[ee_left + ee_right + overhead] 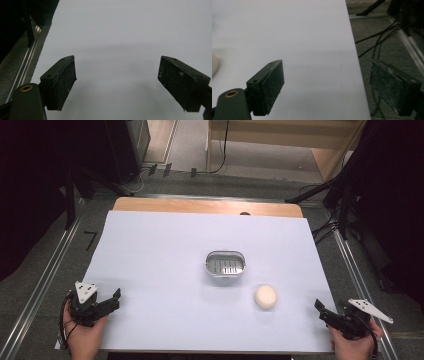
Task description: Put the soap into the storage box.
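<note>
Down at the near right corner of the table, the right gripper [326, 311] sits in the person's hand with its two black jaws standing wide apart and nothing between them. Its own view shows the same: two dusty pads [271, 87] with only bare white tabletop and the table's edge between them. Just up and to the left of it lies a round, pale ball [265, 296], maybe dough or a bun, resting alone on the white table [160, 250]. It is the closest thing to that gripper, near but not touching. A bit farther back, toward the middle, stands a small shiny metal tin [225, 263] with a ribbed bottom and nothing inside it. Over at the near left corner, the left gripper [111, 300] is also spread wide and holds nothing, well apart from the ball and the tin. I think the ball is meant to be picked up, perhaps to go in the tin. What could go wrong? The ball is round, so a bump from one jaw could make it roll away. It looks soft too, so a hard squeeze could squash it. And the right gripper hangs partly past the table's edge, so a low reach could knock that edge.
</note>
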`<action>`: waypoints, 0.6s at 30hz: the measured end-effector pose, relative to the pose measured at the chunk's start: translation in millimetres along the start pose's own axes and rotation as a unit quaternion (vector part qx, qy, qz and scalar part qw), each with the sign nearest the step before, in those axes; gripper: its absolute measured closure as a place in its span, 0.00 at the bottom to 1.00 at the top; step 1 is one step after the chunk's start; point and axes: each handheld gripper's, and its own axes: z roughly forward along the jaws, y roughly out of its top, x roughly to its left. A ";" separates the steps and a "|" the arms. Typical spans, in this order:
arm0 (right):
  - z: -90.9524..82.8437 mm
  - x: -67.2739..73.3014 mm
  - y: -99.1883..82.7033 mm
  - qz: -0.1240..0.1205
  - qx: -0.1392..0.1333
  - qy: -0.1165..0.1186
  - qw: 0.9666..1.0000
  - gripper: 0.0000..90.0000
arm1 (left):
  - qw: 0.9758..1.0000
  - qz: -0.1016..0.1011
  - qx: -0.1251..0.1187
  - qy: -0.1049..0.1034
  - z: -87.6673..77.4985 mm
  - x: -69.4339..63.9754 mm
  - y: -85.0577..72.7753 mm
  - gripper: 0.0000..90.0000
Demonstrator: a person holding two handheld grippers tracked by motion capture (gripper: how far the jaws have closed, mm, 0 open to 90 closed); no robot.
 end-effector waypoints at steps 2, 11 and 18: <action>-0.9 2.2 0.6 0.001 -0.009 -0.009 1.000 0.23 | 1.000 0.000 0.002 0.001 0.3 -0.1 0.2 0.18; -2.6 25.4 6.7 -0.030 -0.004 -0.010 0.999 0.30 | 1.000 -0.001 0.002 -0.001 0.5 0.0 0.3 0.18; -1.4 42.4 14.1 -0.042 0.005 0.011 0.999 0.40 | 1.000 0.000 0.001 -0.002 0.2 0.2 0.1 0.18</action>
